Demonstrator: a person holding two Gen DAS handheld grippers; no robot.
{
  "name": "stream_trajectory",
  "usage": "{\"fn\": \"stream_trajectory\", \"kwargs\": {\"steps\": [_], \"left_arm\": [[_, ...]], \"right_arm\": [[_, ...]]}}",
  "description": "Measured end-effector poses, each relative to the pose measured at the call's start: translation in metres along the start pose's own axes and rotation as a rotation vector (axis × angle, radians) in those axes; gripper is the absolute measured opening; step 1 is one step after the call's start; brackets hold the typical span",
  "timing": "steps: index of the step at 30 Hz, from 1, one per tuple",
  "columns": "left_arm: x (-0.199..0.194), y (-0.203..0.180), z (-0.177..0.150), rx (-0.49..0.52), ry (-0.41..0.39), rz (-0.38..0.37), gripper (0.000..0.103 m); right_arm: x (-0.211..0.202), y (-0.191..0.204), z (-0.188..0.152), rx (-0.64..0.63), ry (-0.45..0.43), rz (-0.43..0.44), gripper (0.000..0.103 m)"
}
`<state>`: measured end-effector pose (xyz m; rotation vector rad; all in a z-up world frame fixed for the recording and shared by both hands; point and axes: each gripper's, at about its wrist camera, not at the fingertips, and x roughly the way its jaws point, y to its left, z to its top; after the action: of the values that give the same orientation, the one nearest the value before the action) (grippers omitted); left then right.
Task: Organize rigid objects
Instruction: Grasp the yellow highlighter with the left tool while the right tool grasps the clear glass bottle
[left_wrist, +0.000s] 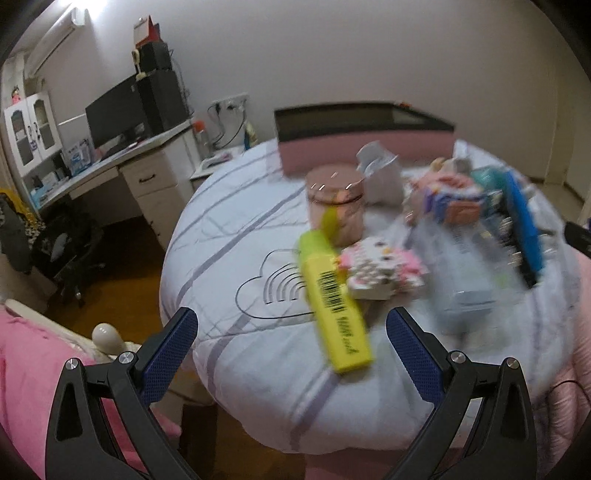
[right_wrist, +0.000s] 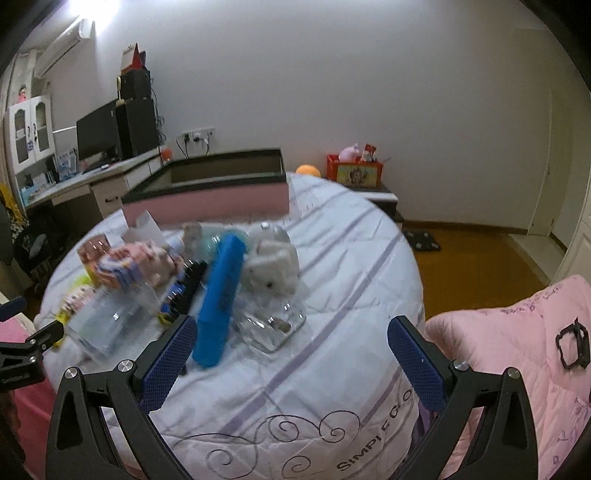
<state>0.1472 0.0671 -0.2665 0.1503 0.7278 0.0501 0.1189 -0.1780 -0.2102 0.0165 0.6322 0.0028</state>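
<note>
A pile of small objects lies on a white striped bed cover. In the left wrist view a yellow highlighter (left_wrist: 334, 301) lies nearest, with a pink-and-white cat toy (left_wrist: 380, 267), a rose-gold lidded jar (left_wrist: 336, 201) and a blue comb (left_wrist: 524, 225) behind. My left gripper (left_wrist: 291, 332) is open and empty just short of the highlighter. In the right wrist view the blue comb (right_wrist: 221, 299) lies beside a clear jar with a white plush (right_wrist: 271, 280). My right gripper (right_wrist: 291, 336) is open and empty, near the comb. A pink open box (right_wrist: 210, 194) stands at the back.
A desk with a monitor (left_wrist: 114, 110) and drawers stands at the left. A pink quilt (right_wrist: 517, 354) lies at the right. A red toy crate (right_wrist: 356, 171) stands on a low cabinet behind the bed. Wooden floor (right_wrist: 476, 266) surrounds the bed.
</note>
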Motion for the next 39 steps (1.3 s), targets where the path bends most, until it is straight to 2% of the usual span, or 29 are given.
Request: {"fn": "stream_trajectory", "kwargs": {"steps": [3, 8, 10, 12, 14, 16, 19, 20, 21, 22, 24, 27, 28, 36, 39], "left_arm": [[0.015, 0.005, 0.003, -0.023, 0.027, 0.032, 0.103], [0.028, 0.018, 0.005, -0.077, 0.034, -0.001, 0.103], [0.032, 0.023, 0.005, -0.097, 0.036, -0.035, 0.101], [0.032, 0.026, 0.005, -0.108, 0.017, -0.087, 0.090], [0.030, 0.022, 0.007, -0.085, 0.004, -0.086, 0.076], [0.029, 0.016, 0.011, -0.055, -0.011, -0.104, 0.047], [0.031, 0.007, 0.015, -0.015, -0.013, -0.110, 0.036], [0.032, 0.006, 0.016, -0.008, -0.008, -0.117, 0.035], [0.033, 0.005, 0.018, -0.005, -0.008, -0.120, 0.035], [0.034, 0.007, 0.019, -0.016, 0.001, -0.131, 0.035], [0.035, 0.013, 0.020, -0.047, 0.014, -0.154, 0.035], [0.034, 0.013, 0.021, -0.037, 0.007, -0.156, 0.032], [0.033, 0.012, 0.020, -0.032, 0.001, -0.160, 0.027], [0.027, 0.021, 0.018, -0.079, -0.007, -0.205, 0.027], [0.026, 0.020, 0.018, -0.071, -0.010, -0.198, 0.027]], "right_arm": [[0.012, -0.002, -0.003, -0.007, 0.029, 0.007, 0.103], [0.028, -0.005, -0.004, -0.014, 0.043, 0.013, 0.103], [0.029, -0.008, -0.004, -0.020, 0.044, 0.013, 0.103], [0.034, -0.008, -0.003, -0.020, 0.049, 0.016, 0.103], [0.040, -0.009, -0.003, -0.021, 0.059, 0.028, 0.103], [0.045, -0.008, -0.003, -0.022, 0.071, 0.048, 0.103], [0.054, -0.006, 0.001, -0.034, 0.076, 0.055, 0.103], [0.057, -0.006, 0.002, -0.036, 0.077, 0.056, 0.101], [0.064, -0.007, 0.004, -0.039, 0.090, 0.061, 0.093], [0.068, -0.008, 0.006, -0.041, 0.100, 0.077, 0.089], [0.073, -0.008, 0.007, -0.052, 0.104, 0.091, 0.068], [0.075, -0.004, 0.009, -0.084, 0.102, 0.094, 0.054], [0.076, -0.003, 0.010, -0.091, 0.102, 0.098, 0.054], [0.075, -0.013, 0.008, -0.082, 0.085, 0.130, 0.054], [0.080, -0.014, 0.010, -0.078, 0.078, 0.128, 0.056]]}}
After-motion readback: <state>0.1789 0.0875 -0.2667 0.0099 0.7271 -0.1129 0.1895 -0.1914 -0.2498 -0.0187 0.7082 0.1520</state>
